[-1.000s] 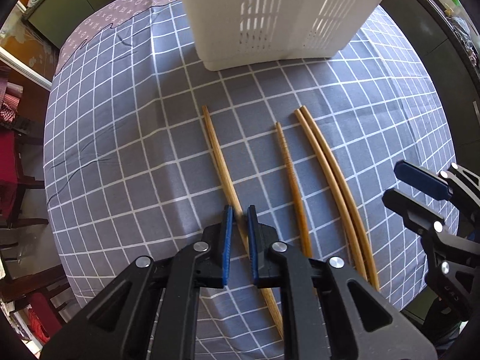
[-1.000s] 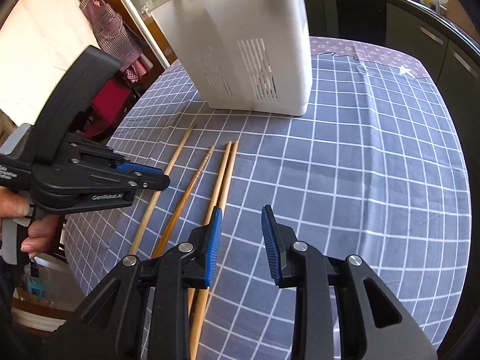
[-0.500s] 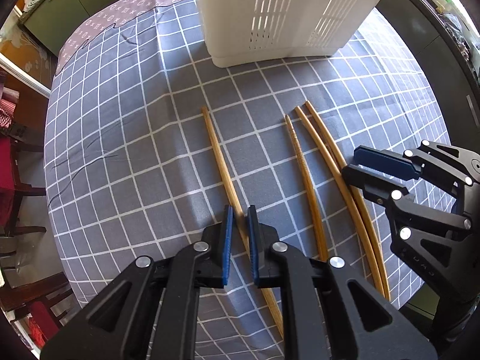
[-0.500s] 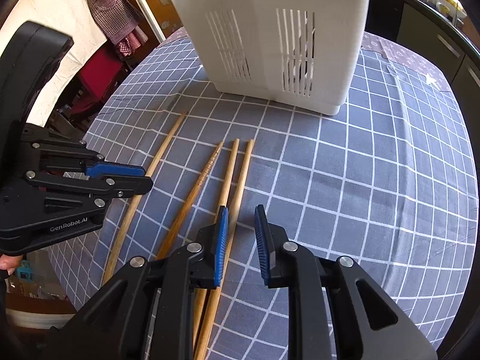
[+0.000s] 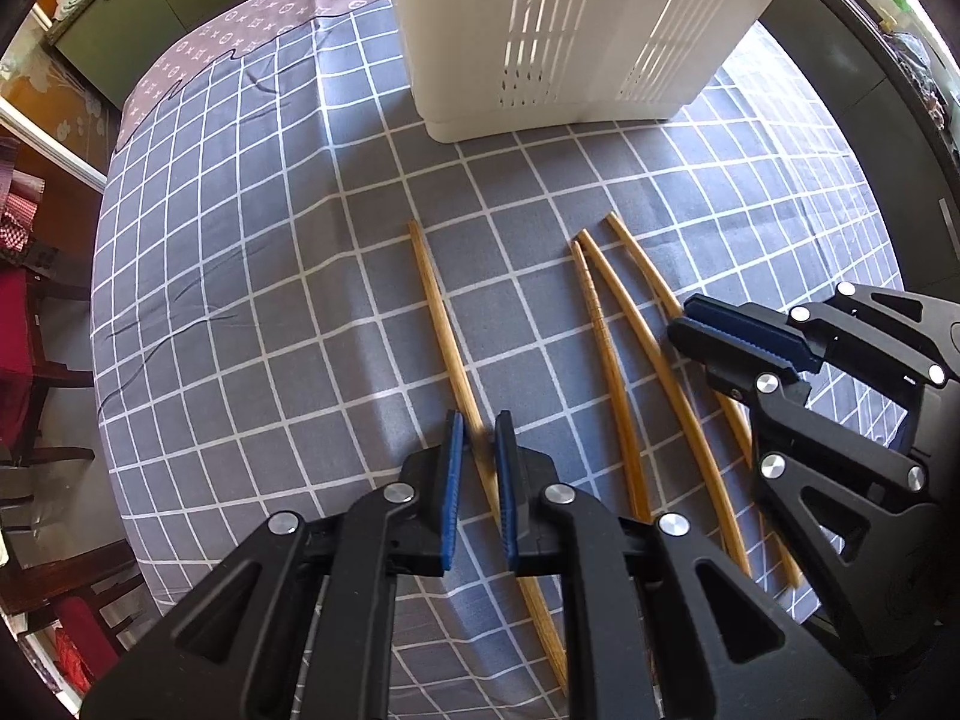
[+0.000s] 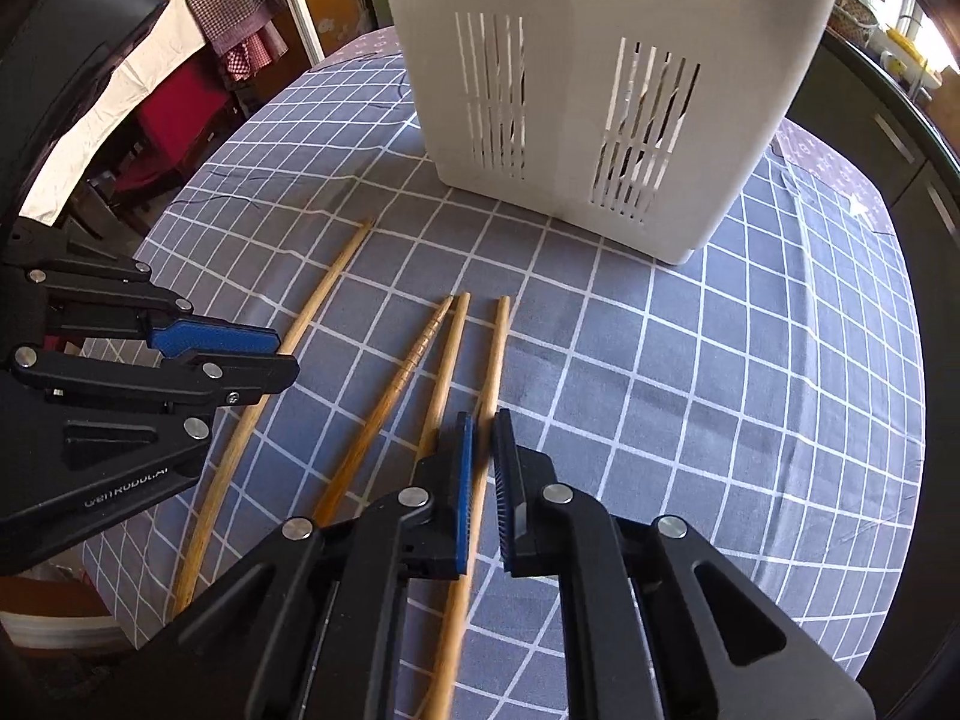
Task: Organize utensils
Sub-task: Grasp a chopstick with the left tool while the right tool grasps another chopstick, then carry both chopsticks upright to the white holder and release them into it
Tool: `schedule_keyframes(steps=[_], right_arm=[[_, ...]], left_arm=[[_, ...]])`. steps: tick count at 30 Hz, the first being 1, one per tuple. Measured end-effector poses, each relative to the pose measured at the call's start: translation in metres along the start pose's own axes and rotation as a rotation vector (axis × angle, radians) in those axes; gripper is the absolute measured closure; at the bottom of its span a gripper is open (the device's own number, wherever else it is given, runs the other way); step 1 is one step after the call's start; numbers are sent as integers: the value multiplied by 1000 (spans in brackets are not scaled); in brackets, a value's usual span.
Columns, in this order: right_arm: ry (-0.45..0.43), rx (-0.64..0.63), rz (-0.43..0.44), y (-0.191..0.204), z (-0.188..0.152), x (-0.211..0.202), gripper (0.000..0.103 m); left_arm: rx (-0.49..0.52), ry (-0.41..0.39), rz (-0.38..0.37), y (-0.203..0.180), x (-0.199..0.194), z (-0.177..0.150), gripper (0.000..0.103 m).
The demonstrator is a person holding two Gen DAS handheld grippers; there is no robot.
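Note:
Several wooden chopsticks lie on the grey checked tablecloth (image 5: 240,300) in front of a white slotted utensil holder (image 5: 570,30) (image 6: 600,90). My left gripper (image 5: 477,420) (image 6: 285,354) points straight down and is shut on the leftmost chopstick (image 5: 432,300) (image 6: 336,276), which runs between its blue pads. My right gripper (image 6: 483,420) (image 5: 681,318) is closing tight on the rightmost chopstick (image 6: 498,348) (image 5: 648,276), and its pads press on the stick. Two more chopsticks (image 5: 600,324) (image 6: 420,354) lie loose between the grippers.
The table's near edge runs just below both grippers. Dark cabinets (image 6: 900,138) stand beyond the table on the right. A red chair (image 5: 18,348) and hanging cloth are on the left. Open tablecloth (image 6: 720,390) spreads to the right of the chopsticks.
My right gripper has come in over the rightmost chopstick and its jaws have narrowed from wide apart to shut on it. That stick now lies slightly apart from its neighbour. The left gripper has stayed put.

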State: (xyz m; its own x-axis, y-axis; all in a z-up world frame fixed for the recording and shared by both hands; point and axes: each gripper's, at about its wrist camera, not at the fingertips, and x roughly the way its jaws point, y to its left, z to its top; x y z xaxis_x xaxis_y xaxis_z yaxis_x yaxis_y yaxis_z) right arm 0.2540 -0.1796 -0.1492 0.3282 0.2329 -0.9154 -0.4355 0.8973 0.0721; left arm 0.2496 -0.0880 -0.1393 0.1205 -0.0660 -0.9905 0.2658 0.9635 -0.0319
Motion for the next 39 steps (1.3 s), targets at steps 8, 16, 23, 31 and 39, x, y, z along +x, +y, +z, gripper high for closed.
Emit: schedule_keyframes(steps=[8, 16, 23, 31, 39], right_arm=[[-167, 64, 34, -18, -4, -66, 97], [-396, 90, 34, -27, -30, -159, 96], [-464, 93, 15, -27, -56, -190, 96], [-495, 89, 13, -22, -84, -209, 96], [-487, 91, 18, -23, -77, -207, 96]], left_arm=[[-27, -48, -56, 15, -20, -1, 95], [-6, -246, -69, 23, -97, -22, 96], [20, -417, -31, 17, -142, -50, 97], [48, -457, -14, 8, -155, -72, 97], [65, -470, -10, 4, -161, -79, 97]])
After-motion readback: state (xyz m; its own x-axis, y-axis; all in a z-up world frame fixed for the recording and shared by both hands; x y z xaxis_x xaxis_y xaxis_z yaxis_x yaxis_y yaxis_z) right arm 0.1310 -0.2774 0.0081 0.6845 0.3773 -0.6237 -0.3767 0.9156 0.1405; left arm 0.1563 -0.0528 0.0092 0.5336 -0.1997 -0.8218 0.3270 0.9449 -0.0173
